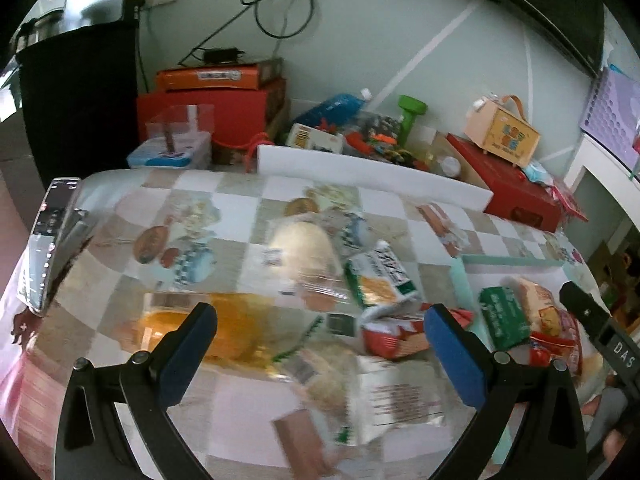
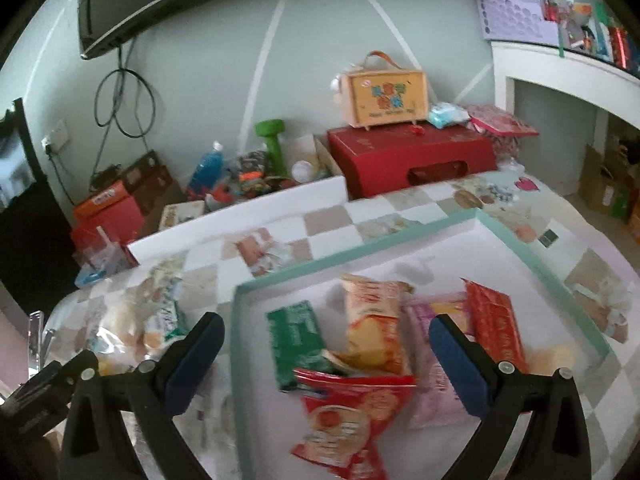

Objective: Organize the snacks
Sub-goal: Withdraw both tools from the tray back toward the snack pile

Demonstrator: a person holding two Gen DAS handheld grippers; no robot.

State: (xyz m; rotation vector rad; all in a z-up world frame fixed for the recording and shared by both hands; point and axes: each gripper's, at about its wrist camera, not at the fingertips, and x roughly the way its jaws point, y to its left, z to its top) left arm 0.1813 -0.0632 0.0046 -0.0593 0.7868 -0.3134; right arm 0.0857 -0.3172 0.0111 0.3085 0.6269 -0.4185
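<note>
My left gripper (image 1: 320, 324) is open above loose snacks on the checkered tablecloth: an orange-yellow packet (image 1: 224, 324), a clear bread bag (image 1: 300, 252), a green-and-white packet (image 1: 380, 276) and a red packet (image 1: 392, 336). Nothing sits between its fingers. My right gripper (image 2: 326, 332) is open over a white box with a mint-green rim (image 2: 360, 252). Inside the box lie a green packet (image 2: 296, 340), an orange cake packet (image 2: 376, 320), a red box (image 2: 496, 324), a pink packet (image 2: 432, 384) and a red packet (image 2: 344, 416). The same box (image 1: 512, 262) shows at the right of the left wrist view.
A white board (image 1: 372, 170) stands along the table's far edge. Behind it are red boxes (image 2: 412, 156), a tan toy case (image 2: 386, 98), a blue bottle (image 2: 206, 168) and a green dumbbell (image 2: 272, 136). Remote controls (image 1: 52, 236) lie at the left edge.
</note>
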